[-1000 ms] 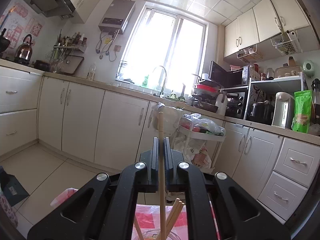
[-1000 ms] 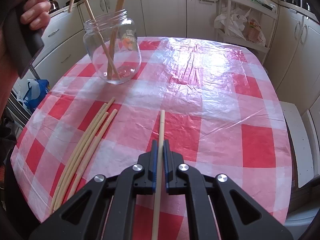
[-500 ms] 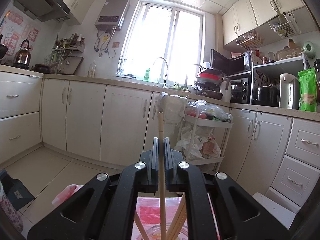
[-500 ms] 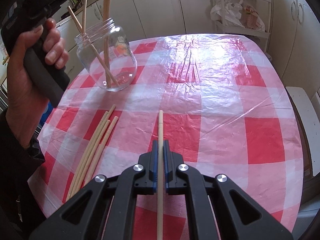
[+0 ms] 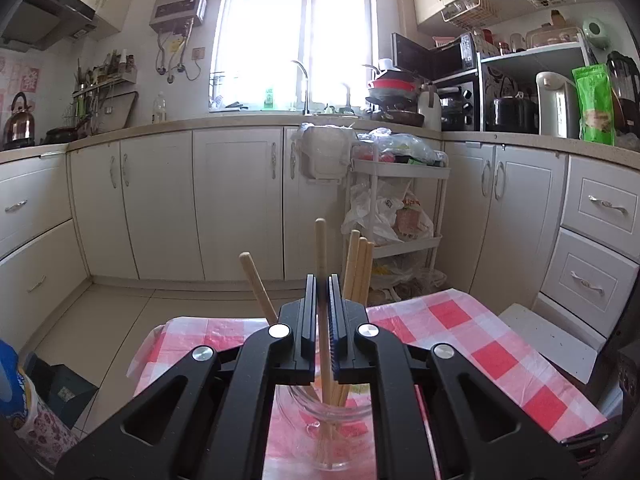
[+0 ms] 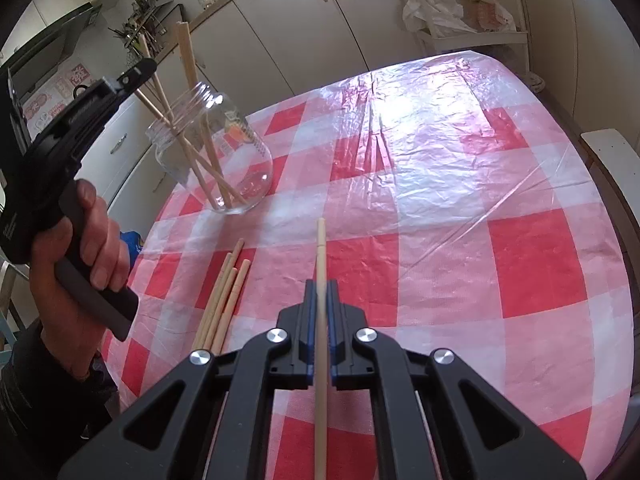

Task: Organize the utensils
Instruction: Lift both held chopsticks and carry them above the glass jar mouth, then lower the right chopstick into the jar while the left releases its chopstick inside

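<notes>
Both claws were clamped shut on round wooden chopsticks: left gripper was lowered over the clear glass jar; right gripper was shifted little.

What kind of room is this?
A home kitchen, most likely: there's a sink tap under the window, a kettle on the counter, a microwave, and a checked table with chopsticks in a glass jar.

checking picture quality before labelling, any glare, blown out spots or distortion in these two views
Left wrist view: the window is blown out white, and fisheye bends the cabinets at the edges. Right wrist view: glare streaks on the plastic tablecloth, the jar stays readable, corners dark.
</notes>
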`<control>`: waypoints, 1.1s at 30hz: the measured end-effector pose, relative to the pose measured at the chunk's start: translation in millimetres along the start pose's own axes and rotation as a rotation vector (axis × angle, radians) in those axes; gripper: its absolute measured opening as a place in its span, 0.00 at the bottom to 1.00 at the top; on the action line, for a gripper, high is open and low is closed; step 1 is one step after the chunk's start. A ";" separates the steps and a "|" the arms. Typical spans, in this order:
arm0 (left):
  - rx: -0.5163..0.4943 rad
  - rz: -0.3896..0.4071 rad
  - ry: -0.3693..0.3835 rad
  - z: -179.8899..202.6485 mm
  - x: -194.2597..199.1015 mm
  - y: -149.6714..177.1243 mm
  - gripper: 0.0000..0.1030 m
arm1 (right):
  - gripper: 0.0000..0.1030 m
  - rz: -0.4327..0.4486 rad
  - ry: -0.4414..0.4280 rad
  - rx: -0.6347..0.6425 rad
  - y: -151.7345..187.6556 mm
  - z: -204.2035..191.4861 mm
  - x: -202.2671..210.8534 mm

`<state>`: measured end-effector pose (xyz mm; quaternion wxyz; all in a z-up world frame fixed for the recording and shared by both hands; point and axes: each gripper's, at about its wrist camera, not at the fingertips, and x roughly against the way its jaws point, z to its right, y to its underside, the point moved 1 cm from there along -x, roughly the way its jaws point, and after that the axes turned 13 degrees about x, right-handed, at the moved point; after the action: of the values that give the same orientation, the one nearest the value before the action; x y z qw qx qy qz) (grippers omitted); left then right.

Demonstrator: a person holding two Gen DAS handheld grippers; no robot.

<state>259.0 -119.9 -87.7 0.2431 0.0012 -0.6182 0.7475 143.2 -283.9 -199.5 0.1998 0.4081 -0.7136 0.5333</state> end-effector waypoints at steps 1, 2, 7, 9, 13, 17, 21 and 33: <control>-0.004 -0.009 -0.002 -0.1 3.8 1.1 0.07 | 0.06 0.012 -0.012 -0.015 0.2 1.9 1.6; -0.004 -0.011 -0.005 -0.9 8.9 1.5 0.11 | 0.06 0.024 -0.026 -0.031 0.3 4.0 3.4; 0.055 -0.003 -0.022 -13.7 47.2 9.8 0.41 | 0.06 0.099 -0.075 -0.075 -1.3 8.4 14.6; 0.086 -0.021 -0.025 -20.7 59.3 16.8 0.42 | 0.06 0.126 -0.074 -0.081 -2.7 7.8 19.2; 0.183 -0.043 -0.036 -40.8 76.6 34.8 0.50 | 0.06 0.237 -0.060 -0.060 -15.6 -4.0 42.4; 0.289 -0.091 -0.046 -63.1 74.3 53.6 0.57 | 0.06 0.392 -0.048 -0.041 -45.4 -24.0 65.7; 0.382 -0.122 -0.036 -80.7 68.4 68.2 0.60 | 0.06 0.538 -0.029 -0.020 -87.8 -46.1 76.9; 0.510 -0.131 -0.001 -104.8 62.8 78.1 0.63 | 0.06 0.746 0.063 0.088 -161.4 -86.3 75.4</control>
<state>206.5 -9.4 -165.5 0.2826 0.1026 -0.4085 0.8618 214.4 -247.8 -18.4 -0.0039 0.1116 -0.7832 0.6117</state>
